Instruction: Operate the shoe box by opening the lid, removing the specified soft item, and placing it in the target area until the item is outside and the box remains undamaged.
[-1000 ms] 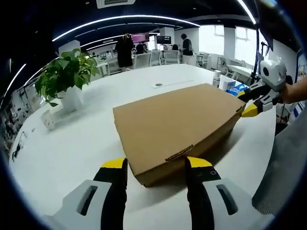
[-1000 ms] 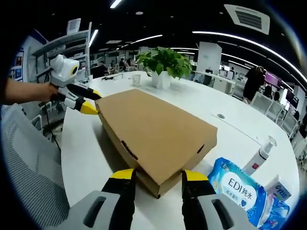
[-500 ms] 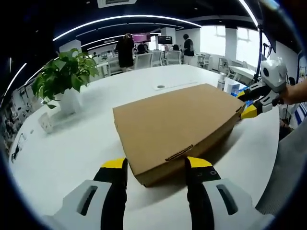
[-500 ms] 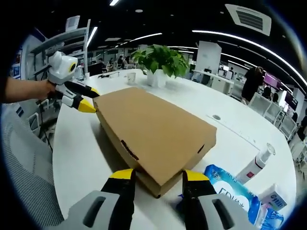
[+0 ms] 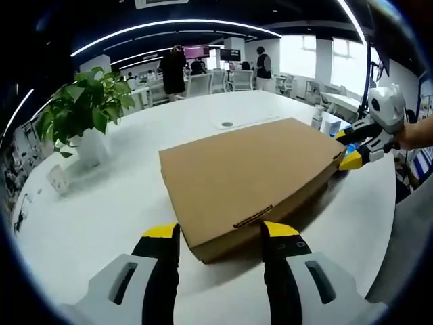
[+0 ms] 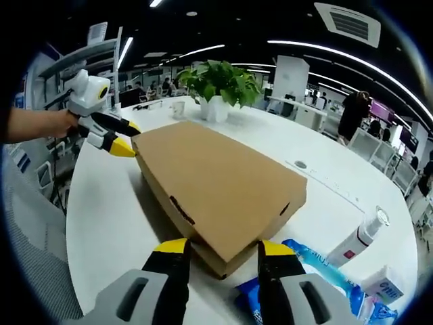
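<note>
Little has shifted: shoe box stays shut on the white table. Left gripper and right gripper straddle opposite corners, jaws apart. Blue wipes pack lies beside the right one.

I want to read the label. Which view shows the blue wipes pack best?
The right gripper view: the blue wipes pack lies beside the cardboard box, partly hidden behind the right tongs. The left gripper view catches just a blue sliver past the box's far corner.
</note>
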